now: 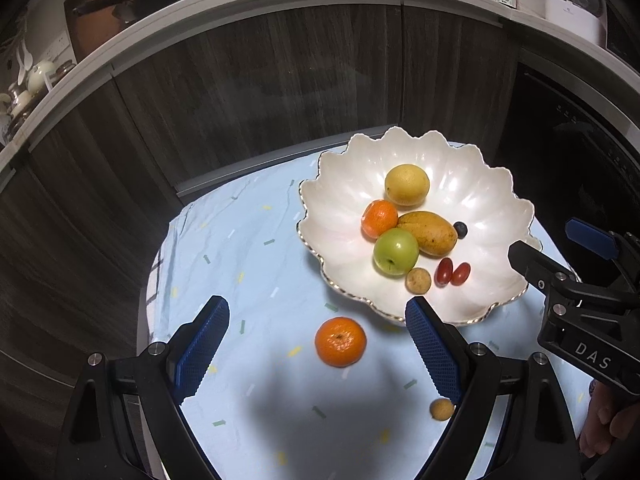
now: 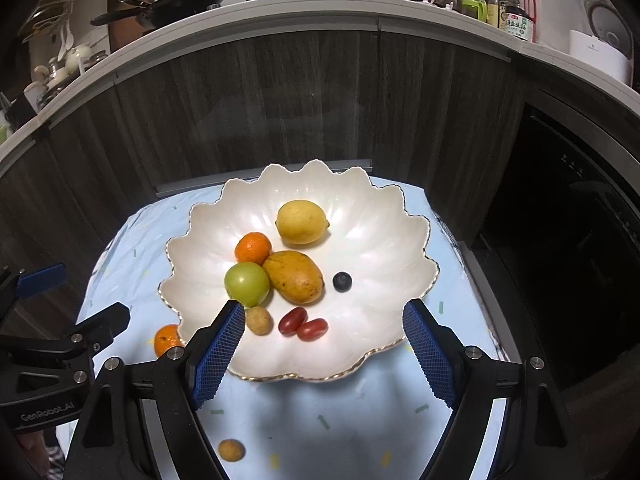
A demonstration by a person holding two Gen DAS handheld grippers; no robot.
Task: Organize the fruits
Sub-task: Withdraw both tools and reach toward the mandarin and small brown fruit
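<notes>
A white scalloped bowl (image 1: 492,200) (image 2: 380,240) sits on a light blue cloth. It holds a lemon (image 1: 407,184), a tangerine (image 1: 379,218), a mango (image 1: 430,232), a green apple (image 1: 395,251), a blueberry (image 1: 460,229), two red grapes (image 1: 452,272) and a small tan longan (image 1: 418,280). A second tangerine (image 1: 340,341) (image 2: 166,339) lies on the cloth just ahead of my open, empty left gripper (image 1: 318,350). A loose longan (image 1: 441,409) (image 2: 231,450) lies near its right finger. My right gripper (image 2: 324,354) is open and empty over the bowl's near rim.
The blue cloth (image 1: 240,264) covers a small table that ends near dark wood cabinet fronts (image 1: 260,92). A counter (image 2: 280,8) above carries pans and bottles. A dark appliance (image 2: 580,240) stands to the right. The right gripper body (image 1: 580,296) shows at the bowl's right.
</notes>
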